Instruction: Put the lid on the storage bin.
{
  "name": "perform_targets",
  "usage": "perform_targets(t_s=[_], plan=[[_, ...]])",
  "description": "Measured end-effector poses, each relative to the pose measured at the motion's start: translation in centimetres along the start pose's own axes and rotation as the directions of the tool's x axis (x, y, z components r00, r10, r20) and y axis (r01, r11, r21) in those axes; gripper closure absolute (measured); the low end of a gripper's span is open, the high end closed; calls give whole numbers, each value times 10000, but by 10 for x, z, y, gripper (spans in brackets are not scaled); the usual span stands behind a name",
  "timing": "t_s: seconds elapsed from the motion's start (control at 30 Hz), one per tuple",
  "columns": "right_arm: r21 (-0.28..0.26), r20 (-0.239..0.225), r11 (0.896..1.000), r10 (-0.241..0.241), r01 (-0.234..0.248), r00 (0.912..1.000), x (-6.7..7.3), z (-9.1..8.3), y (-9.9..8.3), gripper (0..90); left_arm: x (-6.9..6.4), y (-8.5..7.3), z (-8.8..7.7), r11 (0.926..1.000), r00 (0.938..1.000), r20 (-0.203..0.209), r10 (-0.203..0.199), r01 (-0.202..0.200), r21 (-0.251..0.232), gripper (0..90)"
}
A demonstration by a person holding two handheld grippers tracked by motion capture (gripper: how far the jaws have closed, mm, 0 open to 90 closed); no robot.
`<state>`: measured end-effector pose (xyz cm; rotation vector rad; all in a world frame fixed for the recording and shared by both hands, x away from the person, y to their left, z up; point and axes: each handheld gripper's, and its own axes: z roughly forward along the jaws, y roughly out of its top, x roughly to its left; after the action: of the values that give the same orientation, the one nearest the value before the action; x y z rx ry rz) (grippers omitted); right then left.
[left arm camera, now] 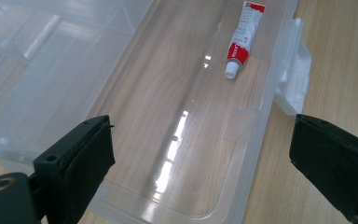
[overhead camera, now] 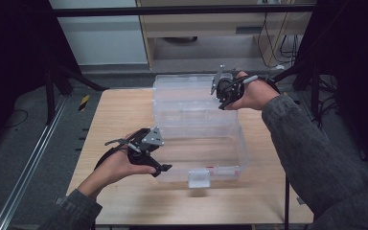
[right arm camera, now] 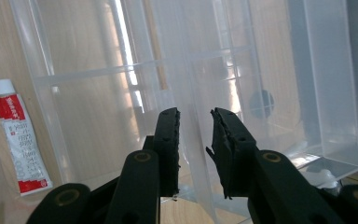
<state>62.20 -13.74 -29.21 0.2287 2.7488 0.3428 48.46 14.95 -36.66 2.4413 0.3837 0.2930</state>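
Two grippers are in use on one clear plastic storage box [overhead camera: 206, 158], which sits open on the pale wooden table [overhead camera: 120, 120] with its hinged, ribbed lid [overhead camera: 187, 98] standing up at the far side. My left gripper [overhead camera: 158, 165] is at the box's near left corner with its jaws spread wide, one inside the wall line and one outside, pressing on nothing. My right gripper [overhead camera: 219, 93] is at the top edge of the raised lid; its jaws stand close together with a thin edge of lid plastic between them, but I cannot tell whether the pads actually press on it. A small white-and-red tube [left arm camera: 240, 39] lies flat on the box floor near the wall that carries the white latch [left arm camera: 294, 70]. Risks, as I judge them: if the right jaws have no firm bite, the lid may slip free and drop; an unsteadied box may slide across the table; the tube may roll. The transparent walls and reflections blur the rib lines, the tube's print is too small to read, and the hinge is hard to make out.
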Motion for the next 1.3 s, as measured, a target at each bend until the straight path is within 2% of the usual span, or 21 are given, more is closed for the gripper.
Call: perform_targets(t_s=[0.23, 0.5, 0.6, 0.63, 0.67, 0.77, 0.9, 0.93, 0.97, 1.07, 1.13, 1.3], plan=[[479, -196, 9978, -451, 460, 9988, 0, 7, -1, 779, -4, -1, 6, 9988, 9990, 349, 279, -293, 386, 84], [406, -259, 9975, -569, 579, 9980, -1, 7, -1, 807, -9, -2, 12, 9956, 9954, 781, 557, -613, 712, 126], [350, -282, 9977, -574, 584, 9979, -2, 8, -1, 808, -10, -3, 17, 9907, 9928, 988, 683, -791, 1103, 149], [354, -288, 9979, -528, 538, 9982, -2, 8, -1, 808, -11, -5, 20, 9900, 9913, 1172, 600, -741, 1203, 162], [354, -288, 9979, -528, 538, 9982, -2, 8, -1, 808, -11, -5, 20, 9900, 9913, 1172, 600, -741, 1203, 170], [416, -292, 9976, -538, 550, 9981, -2, 7, -1, 808, -10, -7, 24, 9854, 9895, 1317, 587, -786, 1512, 238], [392, -248, 9978, -530, 539, 9983, -1, 7, -1, 807, -9, -8, 28, 9827, 9859, 1558, 605, -862, 1641, 329], [420, -249, 9977, -531, 541, 9983, -1, 7, -1, 807, -9, -8, 29, 9826, 9848, 1633, 589, -861, 1643, 329], [398, -219, 9978, -524, 532, 9984, -1, 8, -1, 807, -11, -7, 30, 9798, 9814, 1778, 727, -1036, 1710, 381], [390, -206, 9978, -526, 534, 9984, -1, 8, -1, 806, -12, -6, 33, 9766, 9806, 1785, 808, -1137, 1825, 426], [418, -223, 9978, -500, 509, 9985, -1, 8, -1, 805, -13, -5, 37, 9718, 9808, 1768, 827, -1187, 2040, 441], [374, -172, 9978, -538, 544, 9984, -1, 8, -2, 805, -13, -4, 44, 9661, 9754, 2030, 862, -1316, 2223, 564]])
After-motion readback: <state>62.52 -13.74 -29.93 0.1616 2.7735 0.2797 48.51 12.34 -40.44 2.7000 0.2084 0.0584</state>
